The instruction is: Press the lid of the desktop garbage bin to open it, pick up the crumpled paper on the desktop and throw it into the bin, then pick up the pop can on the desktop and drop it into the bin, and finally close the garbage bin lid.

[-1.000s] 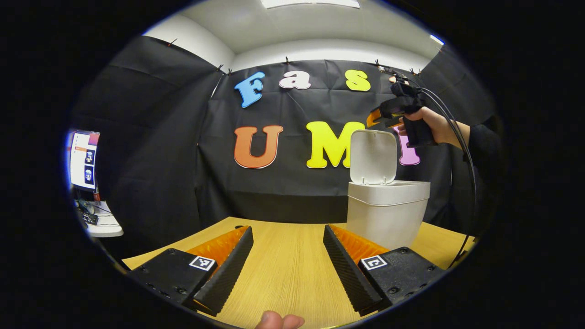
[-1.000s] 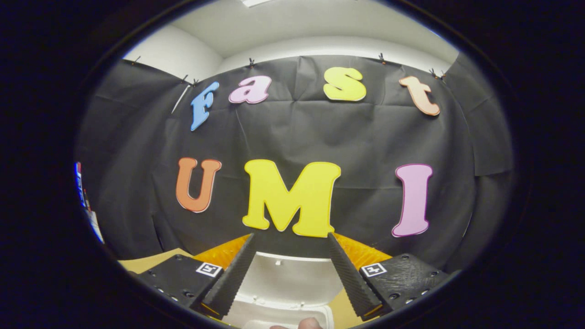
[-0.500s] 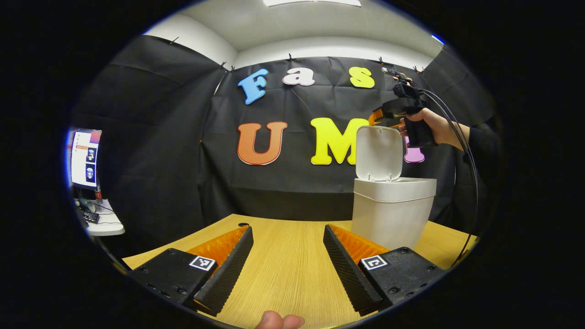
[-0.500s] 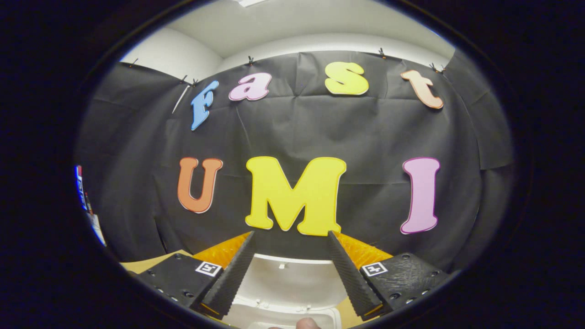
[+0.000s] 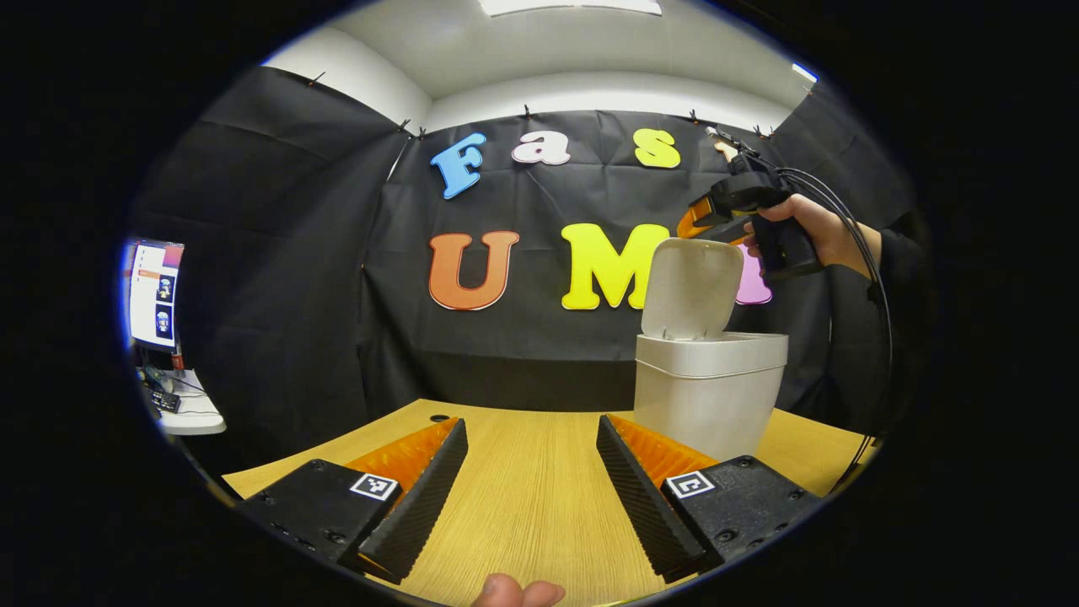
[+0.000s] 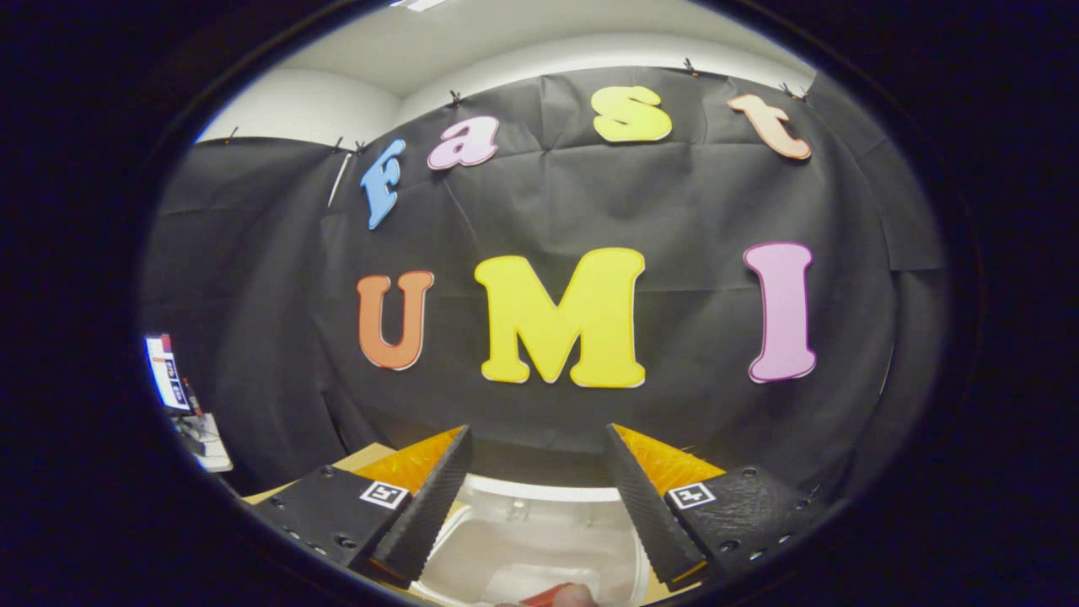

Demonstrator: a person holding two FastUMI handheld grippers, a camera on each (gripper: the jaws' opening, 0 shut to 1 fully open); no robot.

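Wood desk (image 5: pixel 523 497) held white bin (image 5: pixel 708 392) near right edge. Lid (image 5: pixel 693 288) up, tipped forward. Right gripper (image 6: pixel 533 493) above lid, jaws wide, empty. Left gripper (image 5: pixel 529 485) low, wide, empty. Probably only lid closing left.

**Two finger-mounted cameras, one low and one high**

From the left gripper view we look low and level across the wooden desktop (image 5: pixel 539 506), the white bin (image 5: pixel 708 396) ahead and right of our fingers. From the right gripper view we ride above, close over the bin's raised lid (image 6: pixel 539 548), facing the cloth wall. Both views share bin and wall.
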